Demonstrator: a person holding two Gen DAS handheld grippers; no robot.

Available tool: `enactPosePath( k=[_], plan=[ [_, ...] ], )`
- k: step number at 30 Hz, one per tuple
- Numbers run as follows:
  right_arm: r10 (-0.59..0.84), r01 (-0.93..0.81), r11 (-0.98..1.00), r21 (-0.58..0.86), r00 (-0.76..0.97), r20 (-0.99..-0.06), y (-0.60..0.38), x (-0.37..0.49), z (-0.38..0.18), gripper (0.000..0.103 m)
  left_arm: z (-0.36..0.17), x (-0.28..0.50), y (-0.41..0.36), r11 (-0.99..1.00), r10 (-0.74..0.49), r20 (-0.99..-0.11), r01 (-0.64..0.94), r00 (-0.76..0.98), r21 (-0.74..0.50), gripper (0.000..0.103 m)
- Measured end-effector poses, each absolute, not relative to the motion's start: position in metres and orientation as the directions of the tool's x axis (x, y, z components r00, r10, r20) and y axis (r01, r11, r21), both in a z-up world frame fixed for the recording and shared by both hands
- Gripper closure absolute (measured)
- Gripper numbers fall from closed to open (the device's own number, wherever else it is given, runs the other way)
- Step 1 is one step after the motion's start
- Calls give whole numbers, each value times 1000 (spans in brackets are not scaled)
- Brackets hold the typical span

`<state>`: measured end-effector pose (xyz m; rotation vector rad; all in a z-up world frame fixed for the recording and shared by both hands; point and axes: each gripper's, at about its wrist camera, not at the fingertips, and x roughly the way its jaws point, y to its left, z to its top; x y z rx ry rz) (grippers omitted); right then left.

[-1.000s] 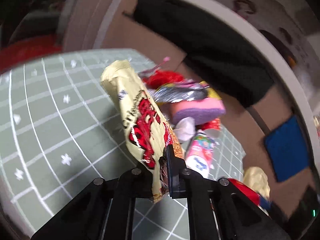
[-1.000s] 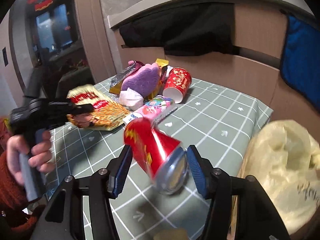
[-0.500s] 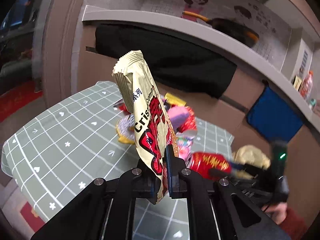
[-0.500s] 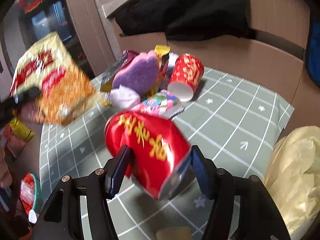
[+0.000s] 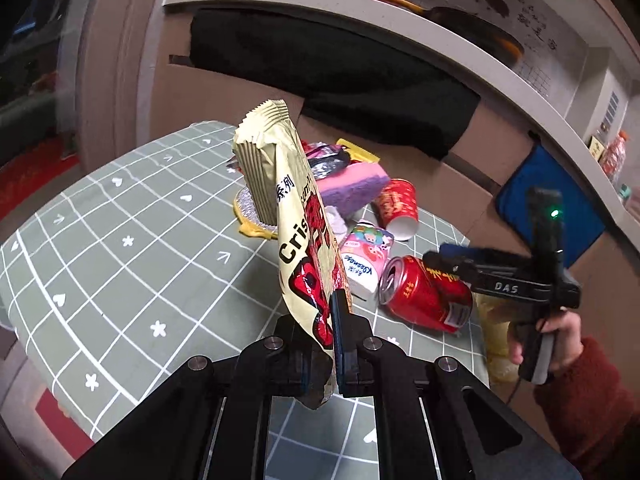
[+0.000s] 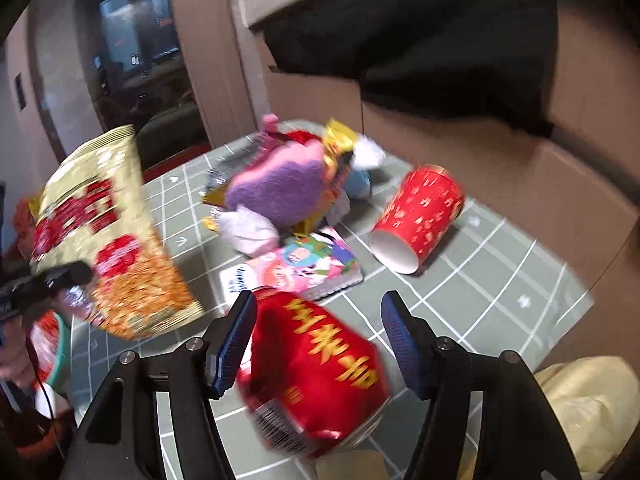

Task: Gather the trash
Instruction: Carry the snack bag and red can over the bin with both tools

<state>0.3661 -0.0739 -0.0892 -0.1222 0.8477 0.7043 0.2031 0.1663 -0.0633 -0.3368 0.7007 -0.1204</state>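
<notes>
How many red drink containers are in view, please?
2. The can lies between the right gripper's open jaws; the paper cup lies on its side behind it. The pile may hide more.

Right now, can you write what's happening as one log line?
left gripper: shut on wrapper | right gripper: fingers opening around can, pads apart from it | bag: beside table

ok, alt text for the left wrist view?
The left hand-held gripper is shut on a cream snack bag raised above a green grid tablecloth. Right, the right hand-held gripper hovers open over a red can lying on its side.
</notes>
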Motion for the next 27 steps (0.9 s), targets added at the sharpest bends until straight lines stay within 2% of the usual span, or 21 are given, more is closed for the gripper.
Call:
enactPosePath(
  k=[5, 9, 13, 16, 17, 18, 21, 27],
  plan=[
    [584, -578, 760, 297, 407, -702, -89, 346, -107, 41, -69, 206, 169, 927, -246, -619, -4, 746, -374, 94],
    [591, -620, 732, 282, 373, -715, -78, 313, -116, 37, -68, 201, 165, 932, -252, -612, 17, 750, -362, 94],
    [569, -628, 743, 232, 409, -713, -62, 301, -122, 37, -67, 198, 166, 937, -237, -614, 8, 753, -350, 94],
    [578, -584, 762, 279, 420, -700, -59, 311, -123, 37, -65, 195, 168, 935, -227, -608, -4, 761, -354, 94],
    [589, -567, 766, 302, 432, -683, -62, 313, -121, 41, -65, 195, 168, 935, -225, -606, -6, 763, -354, 94],
    [604, -558, 764, 324, 442, -663, -64, 315, -118, 51, -64, 195, 168, 935, -225, -605, -7, 764, -356, 94],
    [624, -526, 769, 363, 499, -601, -76, 313, -101, 54, -59, 196, 164, 933, -230, -598, 0, 768, -359, 94],
    [524, -486, 842, 233, 636, -567, -94, 290, -56, 55, -37, 196, 142, 942, -238, -558, 49, 795, -332, 94]
  ],
)
